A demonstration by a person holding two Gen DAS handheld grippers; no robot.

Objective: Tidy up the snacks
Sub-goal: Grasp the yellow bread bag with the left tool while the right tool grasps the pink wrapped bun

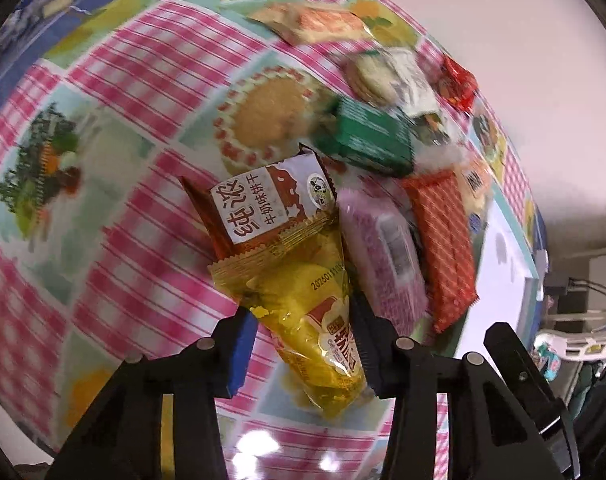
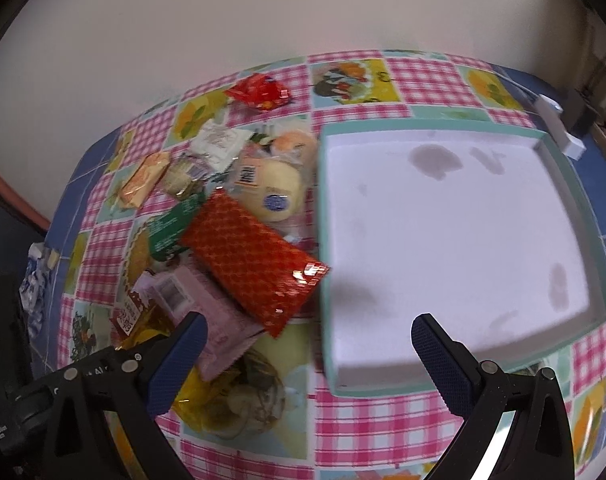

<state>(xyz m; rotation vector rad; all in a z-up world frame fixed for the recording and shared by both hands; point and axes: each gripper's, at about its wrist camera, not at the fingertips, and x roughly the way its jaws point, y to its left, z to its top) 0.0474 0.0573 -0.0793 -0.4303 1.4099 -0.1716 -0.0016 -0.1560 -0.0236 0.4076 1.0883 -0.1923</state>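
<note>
Left wrist view first: my left gripper (image 1: 303, 344) has its fingers clamped on the yellow snack packet (image 1: 307, 308), which lies on the checked tablecloth (image 1: 115, 184) with its far end tucked under the brown-and-white biscuit packet (image 1: 263, 208), and the pink packet (image 1: 383, 256) sits just beside it. Right wrist view now: my right gripper (image 2: 309, 356) hangs with fingers spread wide and nothing between them, above the near edge of the white tray (image 2: 443, 216), while the red packet (image 2: 251, 256) lies just left of that tray.
</note>
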